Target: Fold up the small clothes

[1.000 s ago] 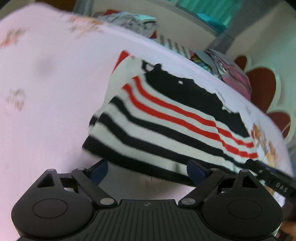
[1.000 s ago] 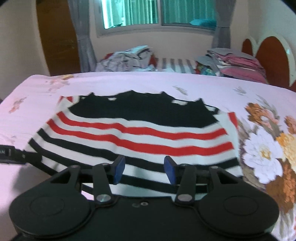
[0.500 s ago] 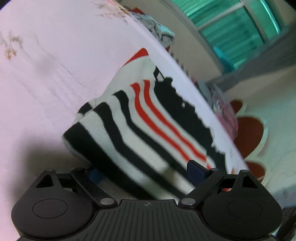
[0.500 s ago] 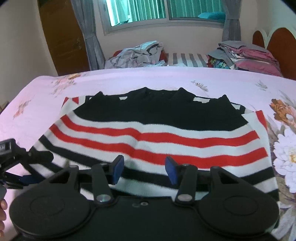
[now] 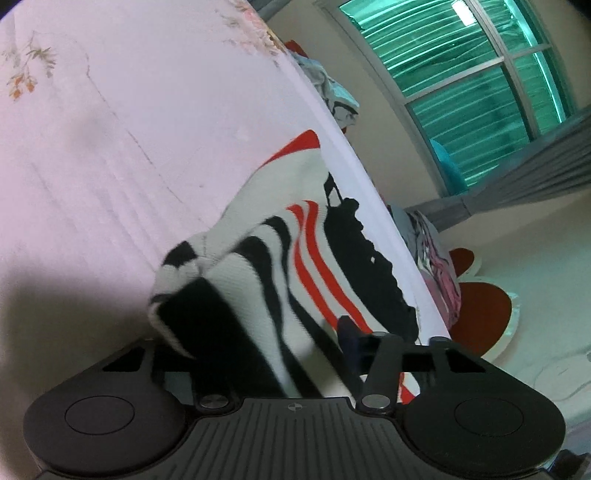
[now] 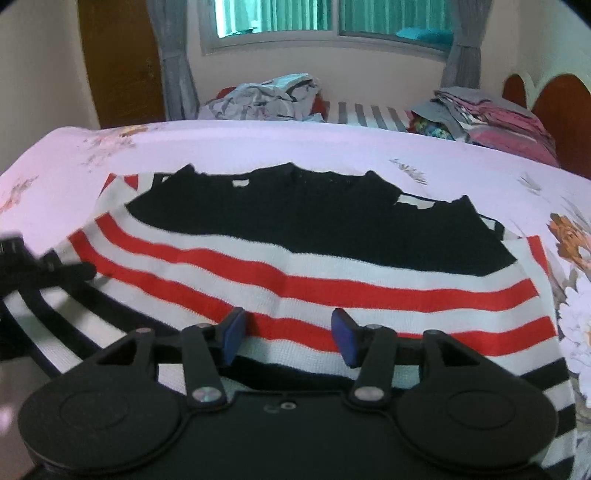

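- On the pink floral bedsheet (image 6: 258, 147), the striped sweater (image 6: 295, 273) lies spread, hem toward the grippers, black neckline toward the window (image 6: 332, 18), stripes running side to side.
- The right gripper (image 6: 288, 332) hovers low over the hem, jaws wide, pinching nothing.
- The left gripper (image 5: 280, 347) tilts steeply, the lifted, bunched hem corner between its fingers; whether they grip it I cannot tell.
- Beyond, piled clothes (image 6: 266, 99).

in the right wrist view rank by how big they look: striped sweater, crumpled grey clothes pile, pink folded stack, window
1. striped sweater, nearest the camera
2. window, cut off at the top
3. crumpled grey clothes pile and pink folded stack: look alike, not ranked
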A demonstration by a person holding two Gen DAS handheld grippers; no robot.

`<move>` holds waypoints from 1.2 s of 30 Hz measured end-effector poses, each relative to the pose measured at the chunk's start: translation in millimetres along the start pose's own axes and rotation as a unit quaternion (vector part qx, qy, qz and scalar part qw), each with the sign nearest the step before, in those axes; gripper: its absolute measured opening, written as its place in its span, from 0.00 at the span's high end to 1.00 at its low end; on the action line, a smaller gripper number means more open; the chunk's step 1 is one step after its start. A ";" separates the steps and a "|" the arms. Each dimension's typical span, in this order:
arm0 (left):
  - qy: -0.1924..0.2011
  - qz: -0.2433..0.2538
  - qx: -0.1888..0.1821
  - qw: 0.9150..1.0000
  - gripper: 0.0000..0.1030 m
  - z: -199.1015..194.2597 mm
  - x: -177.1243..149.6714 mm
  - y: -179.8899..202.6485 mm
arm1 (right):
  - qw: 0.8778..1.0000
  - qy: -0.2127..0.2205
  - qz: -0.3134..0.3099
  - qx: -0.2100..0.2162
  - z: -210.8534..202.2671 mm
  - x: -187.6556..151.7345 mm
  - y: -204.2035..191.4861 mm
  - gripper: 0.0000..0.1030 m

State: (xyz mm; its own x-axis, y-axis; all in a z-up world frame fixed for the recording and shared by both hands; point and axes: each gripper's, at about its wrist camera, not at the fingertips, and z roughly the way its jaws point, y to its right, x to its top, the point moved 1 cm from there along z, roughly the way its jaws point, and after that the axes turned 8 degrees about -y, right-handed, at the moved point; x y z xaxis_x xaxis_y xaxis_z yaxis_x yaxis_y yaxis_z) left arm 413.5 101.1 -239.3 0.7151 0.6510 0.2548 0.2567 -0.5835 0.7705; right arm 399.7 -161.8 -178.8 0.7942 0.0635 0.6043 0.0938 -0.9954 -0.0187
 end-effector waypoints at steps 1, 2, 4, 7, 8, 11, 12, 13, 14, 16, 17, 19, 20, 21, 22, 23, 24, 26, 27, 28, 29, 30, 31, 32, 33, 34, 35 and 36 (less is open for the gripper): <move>0.000 -0.002 -0.001 1.000 0.58 0.4 0.5 -1.5 | 1.000 -0.006 -0.002 -0.007 3.1 -1.3 -0.9 0.52; 0.000 -0.004 -0.002 1.000 0.61 1.1 0.9 -2.0 | 1.000 -0.015 -0.007 -0.010 8.7 -3.5 -1.9 0.51; -0.001 -0.009 -0.006 1.000 0.66 5.1 2.2 -3.0 | 1.000 -0.016 -0.016 -0.020 10.1 -3.4 -5.7 0.50; 0.002 -0.015 -0.008 1.000 0.70 9.1 0.9 -4.0 | 0.999 -0.025 -0.022 -0.031 10.8 -0.2 -9.3 0.50; 0.003 -0.016 -0.007 1.000 0.72 10.1 0.4 -2.5 | 0.999 -0.026 -0.022 -0.031 11.6 0.3 -9.6 0.50; 0.010 -0.009 -0.006 1.000 0.77 1.1 -3.0 -3.6 | 0.999 -0.027 -0.024 -0.029 12.7 1.0 -8.9 0.49; 0.013 -0.001 -0.005 1.000 0.78 -4.3 -6.1 -2.4 | 0.999 -0.027 -0.025 -0.029 12.8 1.1 -9.0 0.49; 0.017 0.007 -0.005 1.000 0.78 -5.9 -6.0 1.5 | 0.999 -0.027 -0.027 -0.028 13.0 1.2 -8.6 0.49; 0.021 0.016 -0.005 1.000 0.78 -4.9 -5.2 8.2 | 0.999 -0.026 -0.028 -0.026 13.7 1.1 -8.3 0.49; 0.034 0.042 -0.006 0.998 0.78 -8.9 -5.7 21.8 | 0.999 -0.026 -0.032 -0.019 14.1 1.8 -6.0 0.48; 0.042 0.057 -0.004 0.997 0.78 -10.3 -6.6 29.5 | 0.999 -0.025 -0.034 -0.014 14.4 2.0 -4.1 0.48; 0.052 0.085 0.001 0.995 0.80 -11.7 -8.9 46.8 | 0.999 -0.025 -0.036 -0.003 14.3 2.9 -0.3 0.47; 0.056 0.098 0.002 0.994 0.80 -11.6 -10.8 57.6 | 0.999 -0.025 -0.035 0.005 13.5 4.1 2.1 0.47; 0.059 0.112 0.002 0.992 0.80 -13.0 -11.2 67.2 | 0.999 -0.025 -0.030 0.016 12.0 5.7 5.3 0.46; 0.063 0.131 0.001 0.989 0.80 -14.2 -12.2 78.1 | 0.999 -0.023 -0.019 0.035 8.9 7.5 11.2 0.45; 0.065 0.150 -0.001 0.986 0.80 -14.5 -14.4 90.8 | 0.998 -0.017 -0.004 0.055 4.3 8.3 19.2 0.44; 0.068 0.173 -0.002 0.983 0.80 -13.5 -17.5 105.6 | 0.998 -0.010 0.008 0.063 -1.6 9.1 27.7 0.44; 0.066 0.215 -0.008 0.974 0.80 -7.2 -26.1 135.2 | 0.997 0.003 0.020 0.070 -14.5 9.2 45.9 0.44; 0.063 0.235 -0.012 0.970 0.80 -4.0 -30.5 148.4 | 0.997 0.009 0.027 0.074 -20.7 8.5 55.7 0.44; 0.060 0.255 -0.015 0.965 0.80 1.1 -36.7 162.0 | 0.996 0.014 0.036 0.075 -27.3 7.3 67.5 0.44; 0.054 0.273 -0.021 0.960 0.80 7.4 -43.7 175.0 | 0.996 0.018 0.046 0.072 -33.5 5.3 80.3 0.44; 0.045 0.290 -0.028 0.955 0.80 14.7 -52.1 187.3 | 0.996 0.021 0.056 0.070 -39.0 3.0 93.2 0.44; 0.037 0.310 -0.034 0.949 0.80 22.5 -61.9 199.0 | 0.995 0.022 0.068 0.067 -43.8 0.3 106.7 0.44; 0.029 0.326 -0.038 0.944 0.80 28.2 -69.2 207.7 | 0.994 0.022 0.082 0.062 -48.0 -3.2 121.2 0.44; 0.013 0.341 -0.045 0.939 0.80 38.5 -81.7 216.7 | 0.994 0.021 0.095 0.057 -51.1 -7.1 134.5 0.44; 0.001 0.353 -0.048 0.934 0.80 43.6 -89.7 222.0 | 0.993 0.020 0.107 0.052 -54.2 -11.8 147.6 0.44; -0.014 0.370 -0.049 0.928 0.80 51.5 -101.5 226.4 | 0.992 0.019 0.117 0.048 -56.9 -16.6 159.6 0.44; -0.032 0.388 -0.046 0.920 0.80 59.5 -115.6 228.9 | 0.991 0.018 0.128 0.042 -59.7 -21.7 172.1 0.44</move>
State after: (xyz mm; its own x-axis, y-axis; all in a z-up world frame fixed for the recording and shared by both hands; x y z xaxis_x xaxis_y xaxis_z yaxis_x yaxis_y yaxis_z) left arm 428.2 -136.6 -127.2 0.6973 0.0230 0.7164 -0.4019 -0.8150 0.4174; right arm 362.8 -338.8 -147.6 0.7766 -0.1939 0.5994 -0.0570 -0.9692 -0.2397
